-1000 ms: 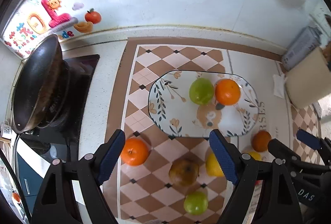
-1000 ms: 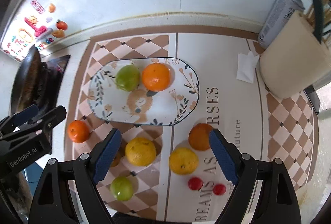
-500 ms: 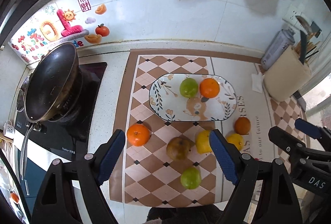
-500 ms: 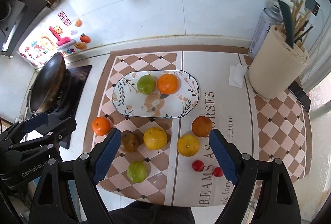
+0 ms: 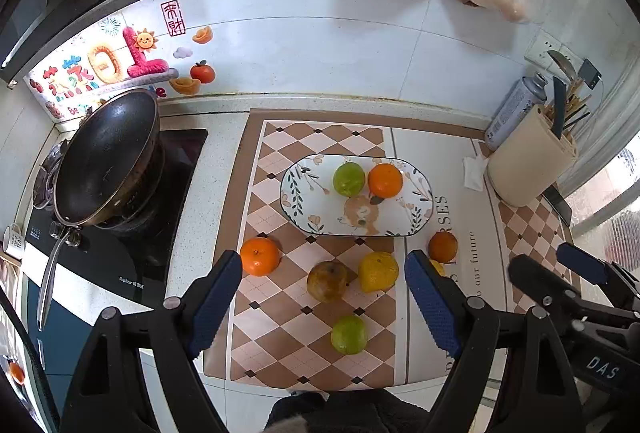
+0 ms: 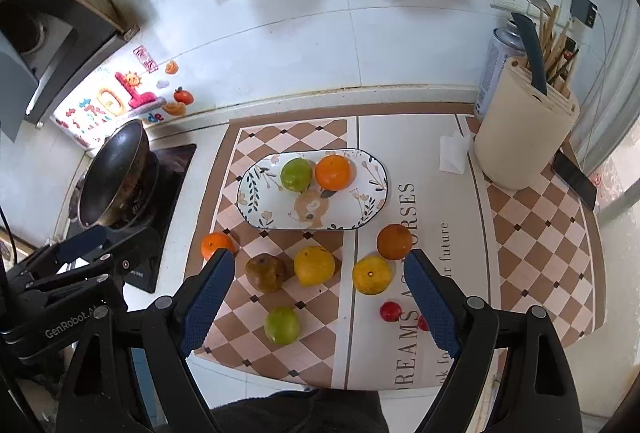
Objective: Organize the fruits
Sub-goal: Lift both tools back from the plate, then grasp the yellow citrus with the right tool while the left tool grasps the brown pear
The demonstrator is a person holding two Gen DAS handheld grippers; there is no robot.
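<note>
Orange and green round fruits (image 6: 333, 172) sit together on the oval floral ceramic plate (image 6: 256, 197) at centre frame, well above the spread, empty blue-padded right gripper (image 6: 318, 297), while the left gripper (image 5: 322, 307), equally spread and empty, frames loose fruit lower down.

Both views bright, even daylight. I read the source as the window (image 5: 616, 193) at the right edge, which is washed out. White wall tiles (image 6: 360, 45) carry soft glare. Fruit on the bench (image 5: 216, 193) throws only short, faint shadows. Focus is sharp across the centre; no motion blur. Strong fisheye bending: the bench edge curves, and the corners fall to black vignette.
</note>
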